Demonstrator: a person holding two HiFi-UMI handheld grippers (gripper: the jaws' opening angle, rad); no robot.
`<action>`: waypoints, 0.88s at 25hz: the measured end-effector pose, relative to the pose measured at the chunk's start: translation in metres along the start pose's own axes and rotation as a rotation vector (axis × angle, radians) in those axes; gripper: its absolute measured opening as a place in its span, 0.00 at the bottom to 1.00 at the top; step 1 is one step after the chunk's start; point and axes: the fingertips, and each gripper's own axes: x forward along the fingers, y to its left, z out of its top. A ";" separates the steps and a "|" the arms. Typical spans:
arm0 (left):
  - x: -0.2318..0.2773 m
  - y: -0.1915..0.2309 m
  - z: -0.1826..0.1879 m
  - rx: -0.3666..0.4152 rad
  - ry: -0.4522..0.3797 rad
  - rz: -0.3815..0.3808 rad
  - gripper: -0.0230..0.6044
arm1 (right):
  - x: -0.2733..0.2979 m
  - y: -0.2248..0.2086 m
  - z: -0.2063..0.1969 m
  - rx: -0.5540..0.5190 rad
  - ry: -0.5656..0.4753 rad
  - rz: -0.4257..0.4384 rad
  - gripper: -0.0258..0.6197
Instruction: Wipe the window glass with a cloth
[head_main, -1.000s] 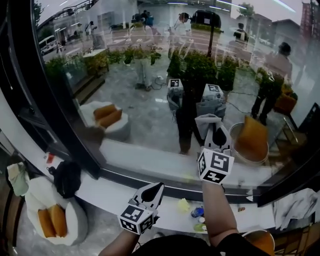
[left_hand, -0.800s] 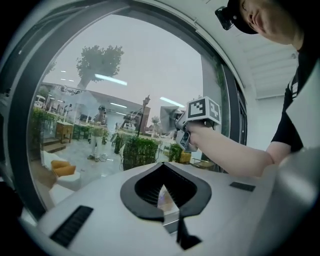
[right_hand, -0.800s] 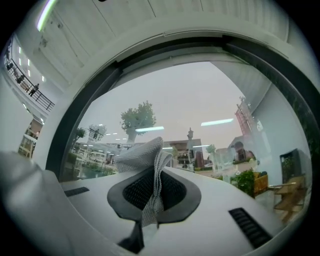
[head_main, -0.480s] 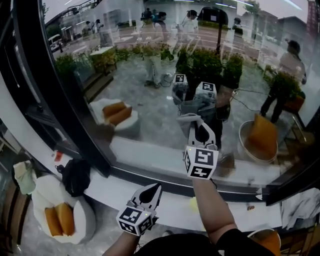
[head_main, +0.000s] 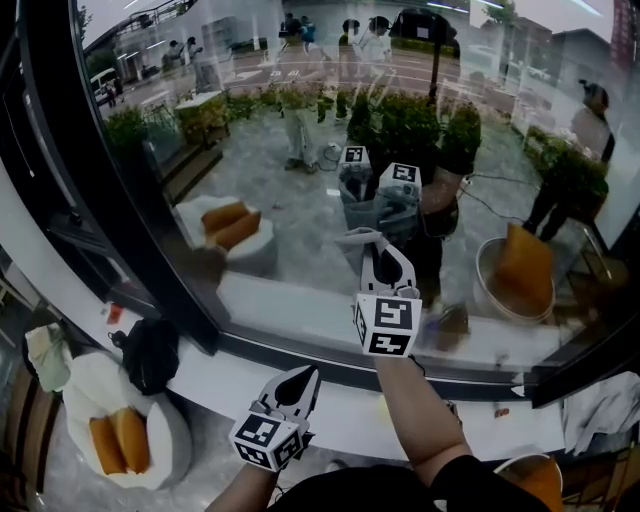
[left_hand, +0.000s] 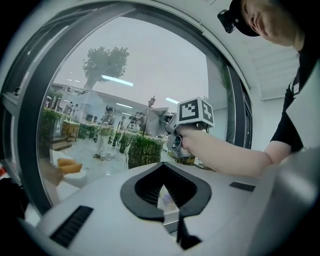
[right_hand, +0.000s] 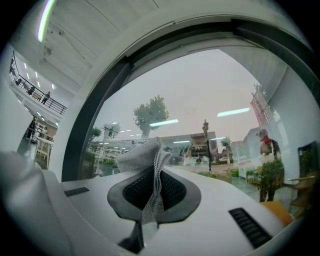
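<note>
Ideally the right claw (head_main: 382, 255), clamped on the cloth (right_hand: 149, 165), presses it flat against the window glass (head_main: 250, 150) in overlapping strokes; the left claw (head_main: 303, 383) hangs closed, empty.

Lighting: even, overcast daylight through the large clear window glass (head_main: 300, 200). Glare: pale reflected ceiling strip lights (right_hand: 232, 112). Distortion: strong fisheye curvature, dark vignetted corners. Focus: centre sharp, edges softened.

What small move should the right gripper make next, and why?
Probably sweep the right gripper sideways across the window glass: its fingers are shut on the grey cloth, raised at the pane, while the left gripper hangs low, shut and empty.
</note>
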 end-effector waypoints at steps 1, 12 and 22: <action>0.001 -0.001 -0.001 0.000 0.001 -0.002 0.05 | 0.000 0.000 0.000 0.001 0.001 0.002 0.09; 0.002 -0.002 0.001 0.004 0.000 0.001 0.05 | -0.001 0.002 -0.001 -0.008 -0.003 0.011 0.09; -0.003 -0.004 0.002 0.005 -0.005 0.004 0.05 | 0.000 0.003 -0.002 0.008 0.014 0.027 0.09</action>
